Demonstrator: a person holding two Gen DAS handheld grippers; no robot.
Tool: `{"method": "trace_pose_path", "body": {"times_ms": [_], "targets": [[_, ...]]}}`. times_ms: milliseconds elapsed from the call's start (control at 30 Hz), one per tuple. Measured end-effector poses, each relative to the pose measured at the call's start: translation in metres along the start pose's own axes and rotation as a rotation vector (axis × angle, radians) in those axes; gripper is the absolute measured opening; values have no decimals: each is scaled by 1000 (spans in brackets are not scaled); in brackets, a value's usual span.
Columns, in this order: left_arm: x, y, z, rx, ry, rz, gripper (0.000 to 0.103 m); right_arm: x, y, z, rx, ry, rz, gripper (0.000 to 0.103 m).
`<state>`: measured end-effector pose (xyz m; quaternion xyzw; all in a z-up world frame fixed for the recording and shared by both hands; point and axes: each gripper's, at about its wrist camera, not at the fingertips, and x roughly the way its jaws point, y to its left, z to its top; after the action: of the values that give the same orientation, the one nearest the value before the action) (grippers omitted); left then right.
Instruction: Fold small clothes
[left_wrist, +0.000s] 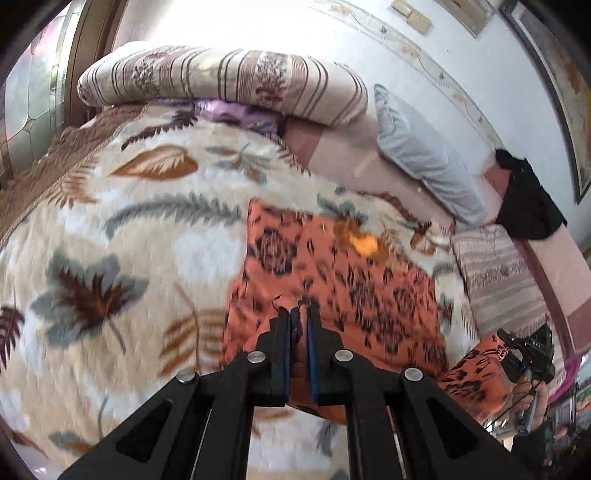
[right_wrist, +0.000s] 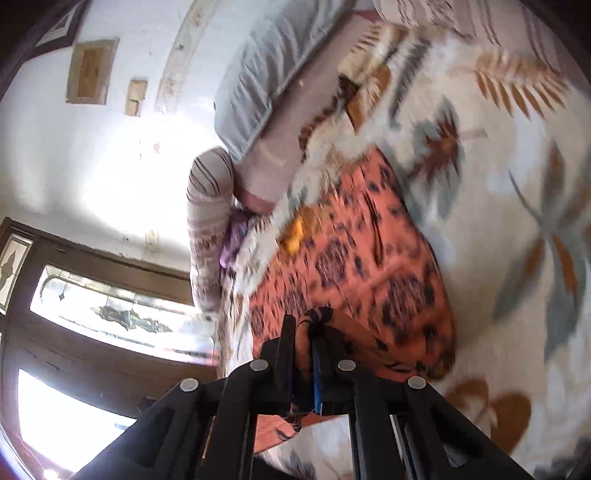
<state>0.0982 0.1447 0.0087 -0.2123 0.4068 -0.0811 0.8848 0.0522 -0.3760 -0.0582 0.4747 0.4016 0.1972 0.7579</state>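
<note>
Right now a small orange cloth (left_wrist: 332, 273) with dark flower prints lies on a fluffy leaf blanket (left_wrist: 110, 229) on the bed. Both grippers hold it at its near edge. The left gripper (left_wrist: 299, 314) has its two fingers pressed together on a pinch of orange cloth. The right gripper (right_wrist: 303, 332) is also squeezed tight on a bunch of the same cloth, and in the left view it shows far off to the side (left_wrist: 517, 354) with a corner of cloth lifted up. The rest of the cloth lies flat on the blanket, near a grey pillow (left_wrist: 424, 155) and a striped rolled quilt (left_wrist: 221, 81). A little yellow patch (left_wrist: 364, 243) sits by the far edge of the cloth. The cloth looks thin, soft and light, so it will bend and sag wherever it is not held. It should not slip much, but it can wrinkle or bunch up. Good places to hold it are the two near corners, kept apart so the edge stays straight. Both pictures are blurry.
</note>
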Motion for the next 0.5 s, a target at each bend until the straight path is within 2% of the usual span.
{"method": "trace_pose_path", "body": {"times_ms": [33,67,100,133,167,233,267,300,400,500], "targets": [[15,0,20,-14,-42,20,12,11,5,23,6,-42,12,8],[34,2,36,-13,-70,47,23,26,4,45,20,-70,15,8],[59,4,51,-12,-60,100,62,43,-1,63,29,-83,-2,10],[87,8,61,-16,-42,178,79,64,-10,78,51,-74,-26,16],[114,13,66,3,-38,246,92,84,-24,86,80,-70,-87,31],[164,25,71,44,69,352,91,109,-46,83,102,-57,-223,48],[177,33,67,48,119,380,89,112,-53,73,115,-58,-234,48],[177,39,62,39,125,379,88,111,-56,59,112,-58,-229,48],[138,46,43,19,17,342,88,84,-47,22,25,-109,-263,58],[99,48,14,-17,-17,276,89,50,-43,-25,33,-139,-240,69]]}}
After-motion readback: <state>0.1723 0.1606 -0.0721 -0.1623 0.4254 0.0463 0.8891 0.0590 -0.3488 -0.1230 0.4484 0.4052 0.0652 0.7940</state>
